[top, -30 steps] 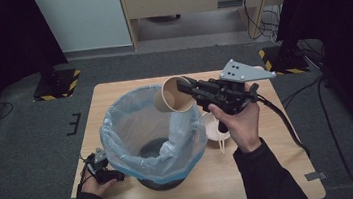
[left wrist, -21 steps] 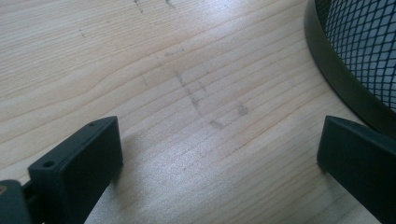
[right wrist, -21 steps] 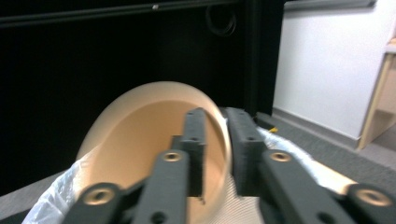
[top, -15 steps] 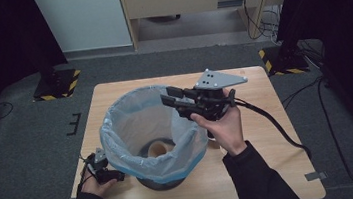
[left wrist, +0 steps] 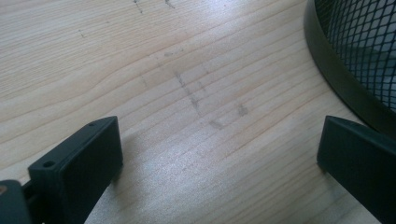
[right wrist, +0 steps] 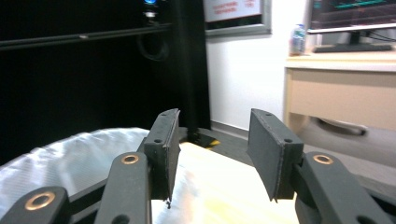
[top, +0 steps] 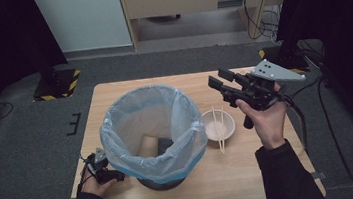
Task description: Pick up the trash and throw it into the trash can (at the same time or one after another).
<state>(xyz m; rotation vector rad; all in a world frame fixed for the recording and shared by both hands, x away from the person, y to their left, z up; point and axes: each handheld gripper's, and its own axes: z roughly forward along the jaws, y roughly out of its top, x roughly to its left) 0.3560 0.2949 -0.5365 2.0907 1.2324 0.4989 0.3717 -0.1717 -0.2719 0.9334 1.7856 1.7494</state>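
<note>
Right gripper (top: pixel 223 85): jaws just opening, nothing between, beside bin (top: pixel 153 132) rim. Cup (top: pixel 148 144) inside bin. Left gripper (left wrist: pixel 219 154): jaws spread, empty.

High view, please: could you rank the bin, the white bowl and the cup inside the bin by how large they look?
1. Bin, by far the largest.
2. White bowl.
3. Cup, though it lies deeper in the bin, farther from the camera and partly hidden, so its rank below the bowl is unsure.

A brown paper cup (top: pixel 148 145) is seen lying on its side at the bottom of a black mesh bin (top: pixel 154 131). The bin is lined with a pale blue bag and stands upright on the tabletop (top: pixel 233 173).
</note>
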